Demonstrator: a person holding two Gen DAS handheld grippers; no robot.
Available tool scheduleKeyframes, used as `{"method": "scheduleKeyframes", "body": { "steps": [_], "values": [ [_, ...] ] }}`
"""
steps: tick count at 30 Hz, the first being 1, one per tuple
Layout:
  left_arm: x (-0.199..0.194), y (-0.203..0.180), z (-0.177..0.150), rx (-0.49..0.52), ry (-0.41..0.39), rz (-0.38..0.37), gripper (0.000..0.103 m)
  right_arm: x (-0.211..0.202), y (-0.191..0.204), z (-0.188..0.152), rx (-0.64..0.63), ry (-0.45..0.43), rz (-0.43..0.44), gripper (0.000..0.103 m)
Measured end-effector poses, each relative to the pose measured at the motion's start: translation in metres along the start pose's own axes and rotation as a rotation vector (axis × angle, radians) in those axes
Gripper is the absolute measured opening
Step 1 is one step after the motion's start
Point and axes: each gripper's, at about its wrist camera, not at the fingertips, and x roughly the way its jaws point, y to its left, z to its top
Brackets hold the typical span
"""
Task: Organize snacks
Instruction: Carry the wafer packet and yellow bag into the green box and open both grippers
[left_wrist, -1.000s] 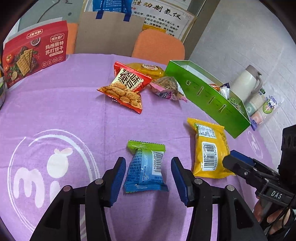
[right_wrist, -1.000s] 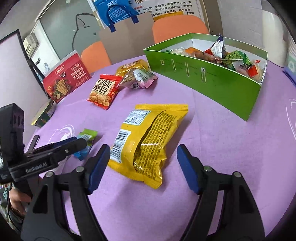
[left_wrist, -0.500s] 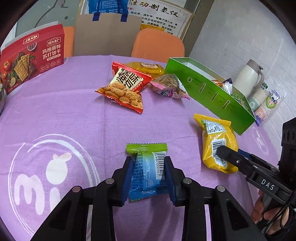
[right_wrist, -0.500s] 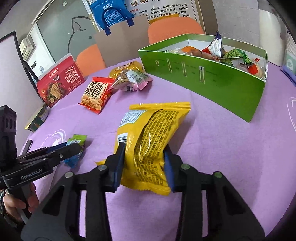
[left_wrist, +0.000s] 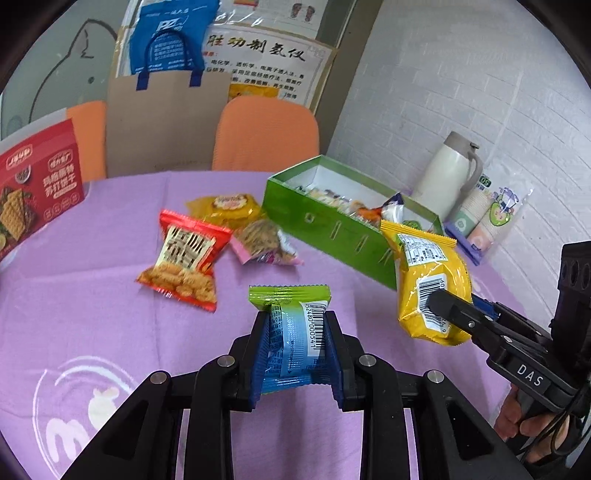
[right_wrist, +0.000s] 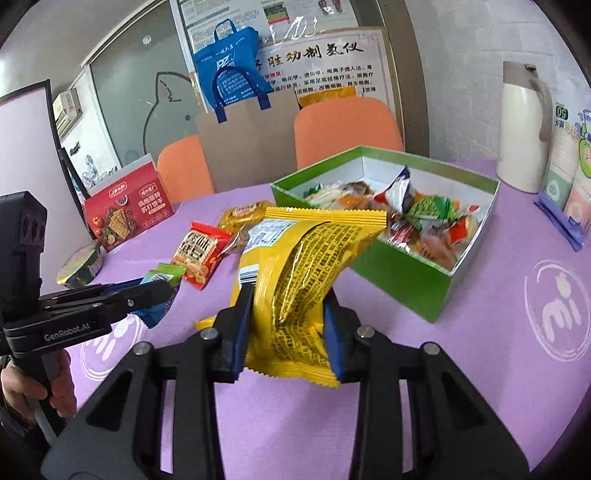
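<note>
The purple tablecloth (left_wrist: 92, 295) looks like matt woven cloth with pale printed logos. The blue-and-green foil snack packet (left_wrist: 295, 343) and the yellow crinkled foil snack bag (right_wrist: 303, 280) are glossy and creased. The green cardboard box (right_wrist: 399, 280) is smooth, with a white paper-like inside. The black plastic left gripper (left_wrist: 295, 354) and black plastic right gripper (right_wrist: 286, 328) look matt, with ribbed blue pads (left_wrist: 258, 362) and shiny metal screw heads. The cream plastic thermos jug (right_wrist: 521, 125) is smooth.
</note>
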Motion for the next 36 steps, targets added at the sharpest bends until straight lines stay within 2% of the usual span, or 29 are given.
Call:
{"method": "scheduleKeyframes", "body": {
  "steps": [7,14,18,25,30,32,33,34,35,36],
  "values": [
    [0.003,-0.044,0.054,0.097,-0.061,-0.08,0.028,-0.018,-0.037,0.043,0.017,-0.113,-0.105,0.037],
    [0.043,-0.068,0.107,0.095,-0.049,-0.12,0.028,-0.013,-0.079,0.074,0.071,-0.161,-0.182,0.037],
    [0.075,-0.073,0.13,0.08,-0.033,-0.1,0.028,0.004,-0.095,0.087,0.079,-0.146,-0.198,0.037],
    [0.123,-0.059,0.153,0.015,0.003,-0.072,0.028,0.052,-0.095,0.11,0.032,-0.107,-0.171,0.037],
    [0.152,-0.05,0.156,-0.001,0.043,-0.037,0.03,0.1,-0.096,0.111,-0.045,-0.008,-0.156,0.04],
    [0.162,-0.047,0.154,-0.011,0.079,-0.033,0.046,0.114,-0.095,0.108,-0.095,0.045,-0.166,0.051],
    [0.165,-0.045,0.153,-0.021,0.092,-0.033,0.07,0.115,-0.095,0.107,-0.112,0.053,-0.179,0.057],
    [0.166,-0.042,0.151,-0.034,0.091,-0.032,0.085,0.114,-0.095,0.107,-0.124,0.052,-0.186,0.072],
    [0.164,-0.04,0.148,-0.042,0.076,-0.028,0.087,0.11,-0.095,0.106,-0.133,0.04,-0.187,0.084],
    [0.164,-0.039,0.147,-0.043,0.065,-0.022,0.087,0.105,-0.095,0.104,-0.139,0.02,-0.189,0.085]
  ]
}}
